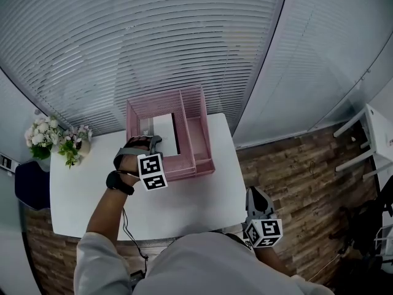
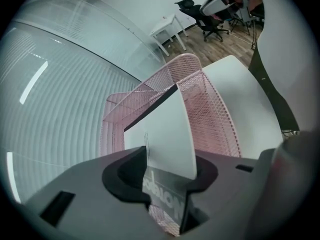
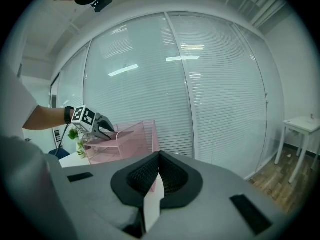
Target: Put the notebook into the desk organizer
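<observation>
While the left gripper [image 2: 167, 204] has its jaws apart, the thin white notebook [image 2: 167, 134] between them points far into the pink wire-mesh desk organizer [image 2: 215, 119]. The left is nearer.

A white bench [image 1: 184, 208] stands on a brown wood-plank floor [image 1: 295, 165], close against tall glass walls [image 1: 153, 42] covered by closed horizontal blinds. Reflections of strip lights [image 3: 122, 70] streak the glass. A pot of white flowers [image 1: 55, 141] sits at the bench's far left corner. Across the room stand a small white table [image 2: 167, 29] and black office chairs [image 2: 207, 21].
</observation>
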The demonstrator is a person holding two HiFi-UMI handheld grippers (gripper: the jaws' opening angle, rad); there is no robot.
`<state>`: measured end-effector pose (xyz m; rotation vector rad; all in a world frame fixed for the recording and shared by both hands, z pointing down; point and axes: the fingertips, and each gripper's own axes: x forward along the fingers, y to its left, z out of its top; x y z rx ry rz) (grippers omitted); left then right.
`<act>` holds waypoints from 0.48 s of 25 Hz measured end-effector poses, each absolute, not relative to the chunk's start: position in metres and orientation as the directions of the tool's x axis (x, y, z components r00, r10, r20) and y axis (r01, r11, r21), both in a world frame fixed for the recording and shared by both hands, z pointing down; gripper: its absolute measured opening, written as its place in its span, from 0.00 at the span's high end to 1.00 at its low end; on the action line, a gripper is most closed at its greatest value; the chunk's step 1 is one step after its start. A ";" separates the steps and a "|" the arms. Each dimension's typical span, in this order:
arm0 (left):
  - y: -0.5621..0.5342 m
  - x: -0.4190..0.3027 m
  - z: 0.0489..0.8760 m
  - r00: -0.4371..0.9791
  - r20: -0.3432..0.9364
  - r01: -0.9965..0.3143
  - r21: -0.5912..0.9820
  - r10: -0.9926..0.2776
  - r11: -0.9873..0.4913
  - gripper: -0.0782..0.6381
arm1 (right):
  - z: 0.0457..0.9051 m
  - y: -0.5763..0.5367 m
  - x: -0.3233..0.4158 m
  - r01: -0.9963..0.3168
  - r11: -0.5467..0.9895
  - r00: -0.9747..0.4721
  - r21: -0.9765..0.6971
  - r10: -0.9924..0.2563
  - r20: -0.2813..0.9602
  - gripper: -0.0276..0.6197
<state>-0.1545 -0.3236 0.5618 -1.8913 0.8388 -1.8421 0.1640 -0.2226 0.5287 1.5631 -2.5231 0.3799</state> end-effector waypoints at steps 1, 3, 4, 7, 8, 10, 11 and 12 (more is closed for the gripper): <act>-0.323 -0.154 0.562 -0.023 0.776 -0.162 -0.625 -0.630 -0.764 0.65 | 0.529 -0.223 0.164 -0.895 0.424 -0.445 -0.136 -0.858 0.258 0.94; -0.322 -0.152 0.561 0.000 0.800 -0.179 -0.590 -0.600 -0.787 0.63 | 0.529 -0.224 0.163 -0.896 0.423 -0.444 -0.136 -0.858 0.258 0.94; -0.320 -0.152 0.560 0.012 0.816 -0.190 -0.565 -0.578 -0.803 0.60 | 0.529 -0.225 0.162 -0.896 0.423 -0.444 -0.136 -0.858 0.258 0.94; -0.314 -0.151 0.560 0.043 0.867 -0.208 -0.477 -0.496 -0.854 0.54 | 0.529 -0.226 0.161 -0.896 0.421 -0.443 -0.138 -0.859 0.257 0.94; -0.312 -0.150 0.560 0.050 0.880 -0.210 -0.453 -0.472 -0.866 0.52 | 0.529 -0.226 0.160 -0.896 0.421 -0.443 -0.138 -0.859 0.257 0.94; -0.308 -0.149 0.559 0.063 0.897 -0.212 -0.416 -0.437 -0.884 0.51 | 0.527 -0.227 0.160 -0.897 0.421 -0.442 -0.138 -0.860 0.256 0.94; -0.306 -0.149 0.560 0.069 0.903 -0.212 -0.401 -0.423 -0.891 0.50 | 0.527 -0.227 0.160 -0.897 0.420 -0.442 -0.138 -0.860 0.255 0.94; -0.304 -0.148 0.560 0.073 0.908 -0.212 -0.390 -0.412 -0.896 0.50 | 0.526 -0.228 0.160 -0.897 0.419 -0.441 -0.137 -0.860 0.255 0.94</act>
